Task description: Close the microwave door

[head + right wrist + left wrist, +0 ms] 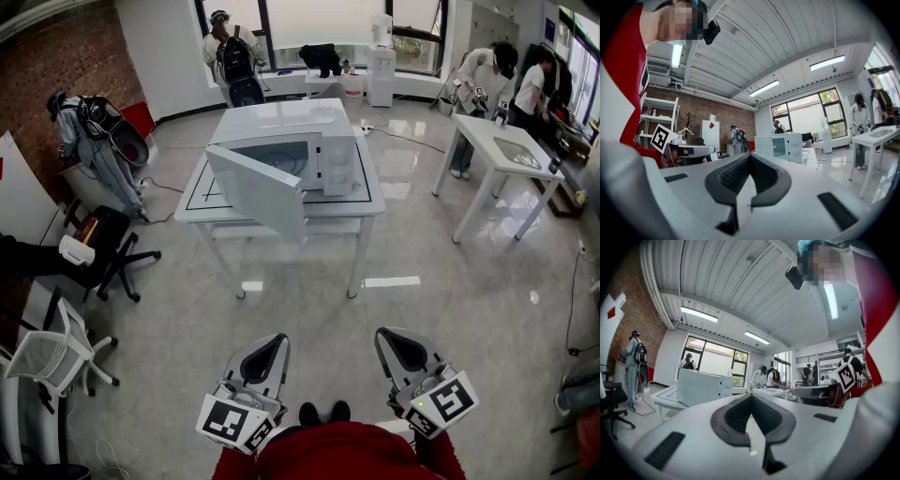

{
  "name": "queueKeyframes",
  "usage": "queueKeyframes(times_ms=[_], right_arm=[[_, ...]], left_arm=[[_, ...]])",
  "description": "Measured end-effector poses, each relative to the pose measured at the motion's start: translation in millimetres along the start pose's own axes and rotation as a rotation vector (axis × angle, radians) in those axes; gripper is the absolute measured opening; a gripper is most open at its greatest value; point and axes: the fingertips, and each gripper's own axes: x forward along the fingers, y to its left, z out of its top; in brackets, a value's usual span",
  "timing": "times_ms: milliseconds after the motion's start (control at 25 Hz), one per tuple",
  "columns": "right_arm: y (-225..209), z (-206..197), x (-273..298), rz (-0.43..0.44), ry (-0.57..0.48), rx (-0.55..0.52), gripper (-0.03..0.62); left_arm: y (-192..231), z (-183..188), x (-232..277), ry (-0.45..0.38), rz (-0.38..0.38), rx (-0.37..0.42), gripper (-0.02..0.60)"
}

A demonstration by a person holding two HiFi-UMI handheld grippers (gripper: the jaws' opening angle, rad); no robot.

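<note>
Both claws are pinched shut on nothing. The left claw (280, 341) and right claw (383, 337) are just parked level near the waist, I'd guess because nothing's in reach yet. Well across the floor, the white microwave (314, 141) sits on a white counter (371, 202), with its door (258, 193) swung wide open toward us.

No lettering, label, brand, number or sign can be read anywhere in these views.
</note>
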Motion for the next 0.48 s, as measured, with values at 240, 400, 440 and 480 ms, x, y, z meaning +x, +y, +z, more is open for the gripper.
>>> queueKeyframes(times_ms=[240,400,440,480], right_arm=[[4.0,2.8,0.6,0.000,-0.006,0.020,0.014],[7.5,2.8,1.6,0.000,-0.007,0.024,0.014],[8.6,2.3,1.2,0.000,-0.005,0.026,0.014],[9.5,1.7,0.6,0.000,-0.004,0.029,0.014]], left_arm=[[1.2,1.3,-4.3,-0.001,0.003,-0.015,0.011],[2.3,0.4,-7.3,0.000,0.003,-0.017,0.011],[2.1,-0.1,-8.3,0.002,0.003,-0.017,0.011],[1.8,-0.6,-9.3,0.004,0.003,-0.017,0.011]])
